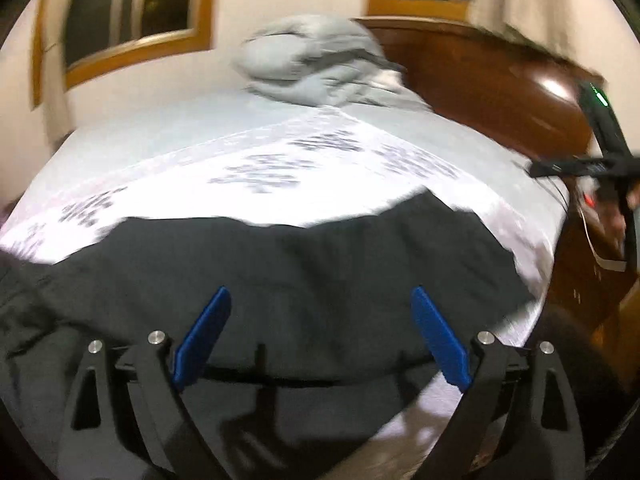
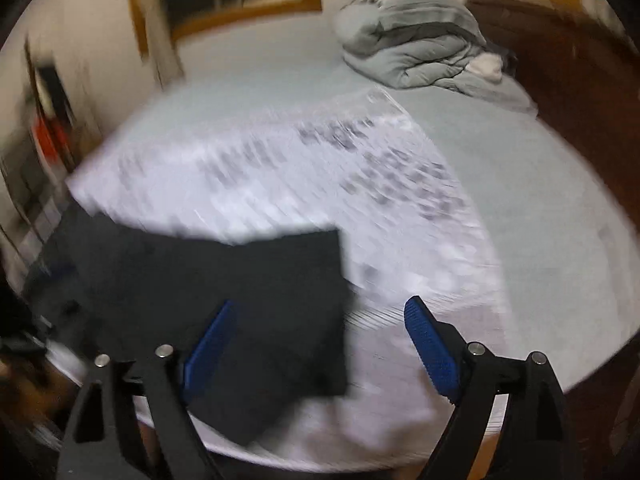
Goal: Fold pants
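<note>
The dark grey pants (image 1: pixel 280 272) lie spread on the bed near its front edge. They also show in the right wrist view (image 2: pixel 224 280) as a flat dark piece with a straight right edge. My left gripper (image 1: pixel 322 300) is open and empty, its blue fingers (image 1: pixel 208 332) over the pants. My right gripper (image 2: pixel 320 314) is open and empty above the pants' right edge. The right gripper's black body (image 1: pixel 600 160) shows at the right in the left wrist view. Both views are blurred by motion.
The bed carries a white patterned sheet (image 1: pixel 280 168) (image 2: pixel 320 168). A bunched grey duvet (image 1: pixel 316 64) (image 2: pixel 420 52) lies at the far end. A brown wooden headboard (image 1: pixel 500 80) runs along the right. Windows (image 1: pixel 128 12) sit in the far wall.
</note>
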Available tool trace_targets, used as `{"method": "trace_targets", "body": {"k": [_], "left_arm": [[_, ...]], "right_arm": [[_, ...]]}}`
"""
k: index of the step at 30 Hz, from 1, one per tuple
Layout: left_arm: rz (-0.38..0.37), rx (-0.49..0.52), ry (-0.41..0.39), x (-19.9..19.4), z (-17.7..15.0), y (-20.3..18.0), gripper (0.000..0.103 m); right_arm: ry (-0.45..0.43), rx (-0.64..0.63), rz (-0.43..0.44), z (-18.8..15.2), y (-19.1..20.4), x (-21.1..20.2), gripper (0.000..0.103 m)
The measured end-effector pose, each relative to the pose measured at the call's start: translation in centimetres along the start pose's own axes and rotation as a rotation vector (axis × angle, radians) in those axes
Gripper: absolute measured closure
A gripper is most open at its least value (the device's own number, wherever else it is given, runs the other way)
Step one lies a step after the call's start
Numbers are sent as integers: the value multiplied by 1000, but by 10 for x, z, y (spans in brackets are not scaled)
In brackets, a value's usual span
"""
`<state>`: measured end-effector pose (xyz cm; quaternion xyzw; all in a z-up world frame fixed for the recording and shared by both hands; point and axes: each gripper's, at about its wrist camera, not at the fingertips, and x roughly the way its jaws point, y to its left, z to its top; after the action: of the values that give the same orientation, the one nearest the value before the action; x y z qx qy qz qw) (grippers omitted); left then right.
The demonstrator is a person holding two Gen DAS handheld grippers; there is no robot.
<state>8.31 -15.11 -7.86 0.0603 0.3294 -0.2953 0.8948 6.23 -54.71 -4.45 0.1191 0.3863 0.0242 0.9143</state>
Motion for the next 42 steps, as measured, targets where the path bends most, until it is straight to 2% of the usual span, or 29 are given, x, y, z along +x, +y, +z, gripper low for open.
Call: {"method": "trace_targets", "body": {"k": [5, 7, 9, 11, 14, 17, 18, 21, 26, 28, 29, 30, 33, 36, 42], "left_arm": [[145, -224, 30, -33, 22, 115, 12], [159, -323, 51, -43, 27, 165, 12], [157, -443, 60, -49, 33, 221, 12], [199, -527, 111, -44, 39, 273, 12], [231, -590, 168, -30, 41, 325, 12], [205, -667, 228, -13, 36, 359, 13], [200, -697, 261, -4, 33, 366, 13], [162, -742, 289, 16, 29, 377, 13], [177, -851, 356, 38, 20, 395, 15], [149, -869, 351, 42, 19, 399, 27], [144, -861, 358, 44, 19, 400, 43], [153, -841, 378, 47, 20, 401, 65], [151, -842, 393, 52, 19, 404, 85], [161, -845, 358, 48, 21, 401, 96], [215, -808, 199, 10, 28, 378, 99]], "right_arm": [[-16, 12, 208, 10, 56, 29, 17], [4, -2, 285, 8, 81, 44, 17], [21, -49, 317, 7, 108, 62, 17], [43, -64, 332, 5, 124, 76, 18], [96, -13, 385, 2, 132, 92, 24], [141, 38, 428, -4, 132, 100, 24], [146, 45, 429, -6, 132, 101, 24], [159, 41, 439, -12, 138, 102, 26], [205, -31, 396, -25, 153, 115, 26], [217, -33, 392, -28, 154, 120, 26], [221, -39, 384, -30, 155, 121, 26], [224, -46, 376, -31, 155, 123, 26], [225, -43, 370, -32, 155, 124, 26], [227, -43, 358, -32, 153, 125, 26], [240, -21, 332, -37, 144, 129, 26]]}}
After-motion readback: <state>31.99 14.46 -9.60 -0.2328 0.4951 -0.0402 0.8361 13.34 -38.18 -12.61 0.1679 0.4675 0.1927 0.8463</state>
